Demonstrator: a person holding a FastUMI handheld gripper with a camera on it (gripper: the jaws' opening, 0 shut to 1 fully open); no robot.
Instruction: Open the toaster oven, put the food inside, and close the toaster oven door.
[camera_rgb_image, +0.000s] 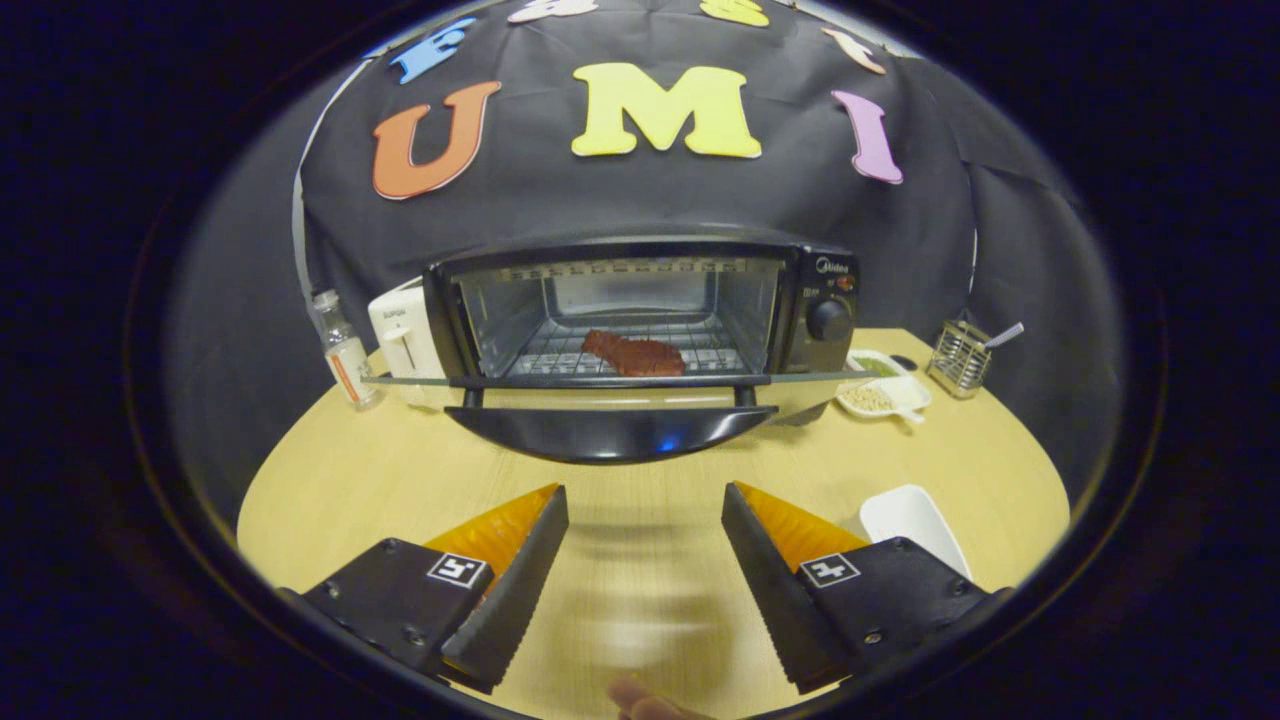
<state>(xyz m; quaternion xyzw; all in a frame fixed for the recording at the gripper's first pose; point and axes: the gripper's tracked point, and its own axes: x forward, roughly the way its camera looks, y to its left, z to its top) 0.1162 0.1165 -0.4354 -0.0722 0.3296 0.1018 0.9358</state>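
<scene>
Round table (330, 470), pale wood-grain laminate, smooth. Landmark: the toaster oven.

Toaster oven (640, 315) at the far middle of the table, against the wall. Black metal box with rounded corners, shiny bare-metal interior, wire rack inside. Brand word "Midea" on the control panel at the oven's right; below it a round black knob (829, 320). Other panel print too small to read.

Oven door (610, 425) dropped fully open, lying flat toward the gripper. Glass pane, thick curved black handle along its near edge.

Gripper (645, 540) on the near side of the oven, short of the door handle. Fingers spread wide, holding nothing; bare tabletop between them. Inner faces finely ribbed; square printed markers on both finger bodies.

White toaster (405, 335), touching the oven's left side, boxy plastic. Brand word on it, too blurred to read.

White dish (905, 520), right of the gripper, smooth, rounded corners.

Food (633, 353): flat, reddish-brown, rough-surfaced slab lying on the rack inside the oven.

Divided white dish (885, 390), right of the oven, holding pale grains and something green.

Wire basket (958, 357), farther right, with a spoon handle sticking out.

Clear bottle (343, 350), left of the white toaster, white contents, orange label unreadable.
</scene>
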